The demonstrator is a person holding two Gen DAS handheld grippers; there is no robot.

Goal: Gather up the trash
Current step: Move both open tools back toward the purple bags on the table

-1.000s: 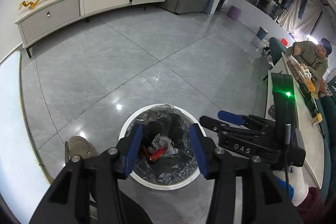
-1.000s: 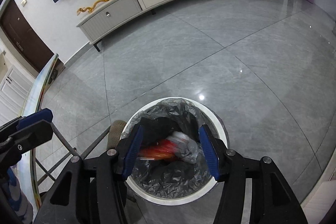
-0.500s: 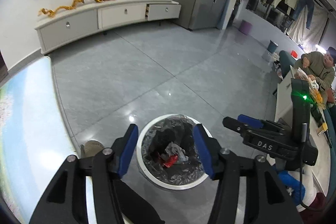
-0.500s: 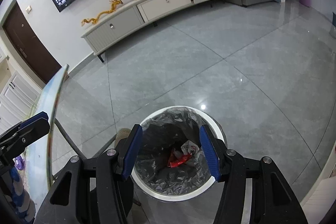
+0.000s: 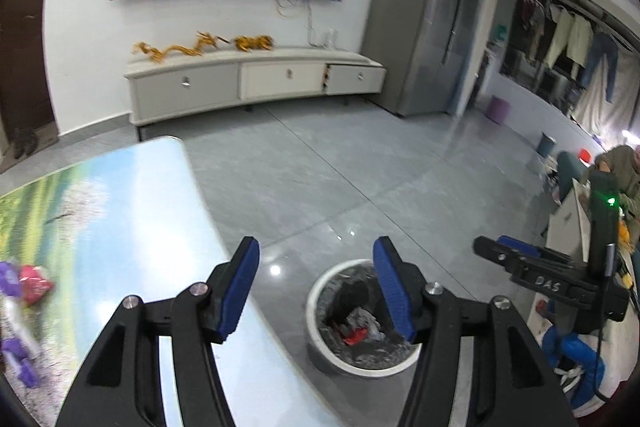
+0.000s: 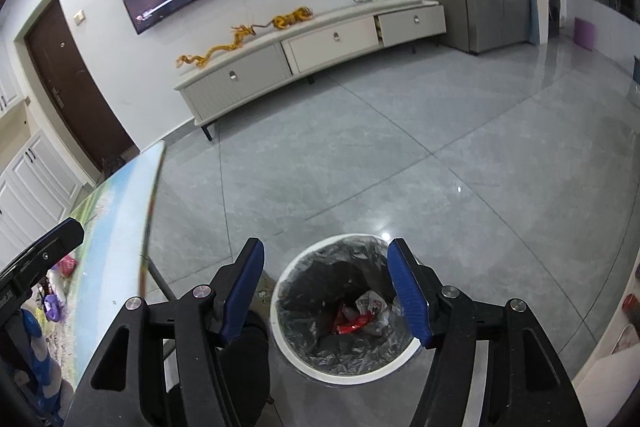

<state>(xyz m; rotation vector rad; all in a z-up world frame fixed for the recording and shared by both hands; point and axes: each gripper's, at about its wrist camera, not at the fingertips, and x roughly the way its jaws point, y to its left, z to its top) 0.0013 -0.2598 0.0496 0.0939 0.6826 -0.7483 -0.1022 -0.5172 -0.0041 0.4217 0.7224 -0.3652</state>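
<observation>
A white round trash bin (image 6: pixel 298 359) with a black liner stands on the grey floor; it also shows in the left wrist view (image 5: pixel 316 323). Red and white crumpled wrappers (image 6: pixel 360 313) lie inside it, seen too in the left wrist view (image 5: pixel 360 327). My right gripper (image 6: pixel 326 287) is open and empty above the bin. My left gripper (image 5: pixel 316 287) is open and empty, above the table edge and the bin. More trash, a pink wrapper (image 5: pixel 34 283) and purple pieces (image 5: pixel 16 351), lies on the table (image 5: pixel 120 227) at the far left.
The glass table with a landscape print (image 6: pixel 112 223) lies left of the bin. A TV cabinet (image 5: pixel 248 83) and fridge (image 5: pixel 424 39) stand at the far wall. A seated person (image 5: pixel 620 171) and a second table are at the right. The right gripper shows in the left wrist view (image 5: pixel 500 251).
A wrapper dropped from my right gripper into the bin. Both grippers have risen and tilted up from the bin; the left one swung left, bringing the table and its trash into view.
</observation>
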